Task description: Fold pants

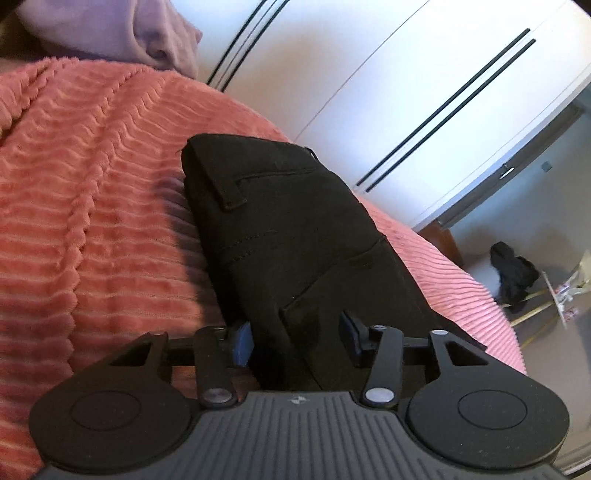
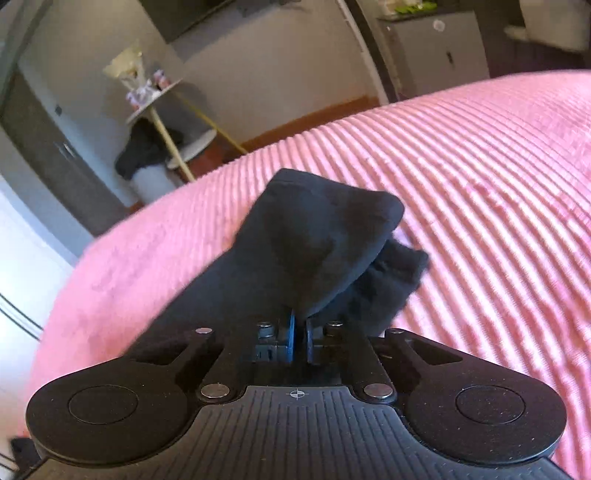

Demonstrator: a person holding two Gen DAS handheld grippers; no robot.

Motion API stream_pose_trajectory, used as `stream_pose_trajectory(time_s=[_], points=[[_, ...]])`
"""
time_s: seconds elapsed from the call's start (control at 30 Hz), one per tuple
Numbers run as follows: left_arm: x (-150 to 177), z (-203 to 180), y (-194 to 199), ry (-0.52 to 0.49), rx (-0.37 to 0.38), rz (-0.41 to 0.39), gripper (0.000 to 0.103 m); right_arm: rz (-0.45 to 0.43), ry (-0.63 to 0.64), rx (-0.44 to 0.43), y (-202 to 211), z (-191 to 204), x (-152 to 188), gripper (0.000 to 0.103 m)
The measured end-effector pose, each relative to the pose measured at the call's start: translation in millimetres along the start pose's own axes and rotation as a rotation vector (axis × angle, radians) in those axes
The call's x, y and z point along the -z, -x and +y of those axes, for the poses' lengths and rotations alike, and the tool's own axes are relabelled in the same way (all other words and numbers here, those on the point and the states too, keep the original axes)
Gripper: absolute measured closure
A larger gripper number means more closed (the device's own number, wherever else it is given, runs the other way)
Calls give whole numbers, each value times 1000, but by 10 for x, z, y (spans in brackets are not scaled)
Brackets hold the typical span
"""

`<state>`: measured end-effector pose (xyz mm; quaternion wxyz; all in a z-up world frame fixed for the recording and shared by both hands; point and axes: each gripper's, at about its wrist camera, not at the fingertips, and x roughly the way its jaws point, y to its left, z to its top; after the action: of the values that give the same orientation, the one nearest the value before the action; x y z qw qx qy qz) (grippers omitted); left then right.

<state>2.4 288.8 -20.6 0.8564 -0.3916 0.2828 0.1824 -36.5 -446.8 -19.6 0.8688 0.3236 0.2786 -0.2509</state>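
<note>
Black pants (image 1: 280, 221) lie folded in a long narrow shape on a pink ribbed bedspread (image 1: 92, 184), with the waistband, a belt loop and a back pocket at the far end. My left gripper (image 1: 295, 339) is open at their near end; the fabric lies between the blue pads (image 1: 242, 343), which stand apart from it on the right. In the right wrist view my right gripper (image 2: 300, 332) is shut on a fold of the pants (image 2: 321, 236). That fold is lifted into a peak over the bedspread (image 2: 480, 184), and a loose end hangs to its right.
A lilac garment (image 1: 110, 29) lies at the bed's far left. White wardrobe doors (image 1: 369, 74) stand behind the bed. Beyond the bed edge, dark clothes (image 1: 513, 277) lie on the floor beside a small round stand (image 2: 159, 99).
</note>
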Motion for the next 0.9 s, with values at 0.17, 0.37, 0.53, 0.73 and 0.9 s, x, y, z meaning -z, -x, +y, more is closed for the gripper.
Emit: stream_pose_trajectory(time_s=[0.17,0.37,0.53,0.73,0.9], points=[[-4,-21,79,-5,-2,-18,73,-98,123,14,225,155,53,97],[-41,-116,268,-155,-269,-150,38,-44,48,290,227,85,6,54],[-17,-321,349,-339,-323,-265,22,-167,231,212,519,777,-31,54],[79,-455,-124,-369,-326,-158,21,83,505,-383,290,2357,654,50],[223,-269,-226,-257,-328,-198,16,318,743,-595,-162,3736,1623,50]])
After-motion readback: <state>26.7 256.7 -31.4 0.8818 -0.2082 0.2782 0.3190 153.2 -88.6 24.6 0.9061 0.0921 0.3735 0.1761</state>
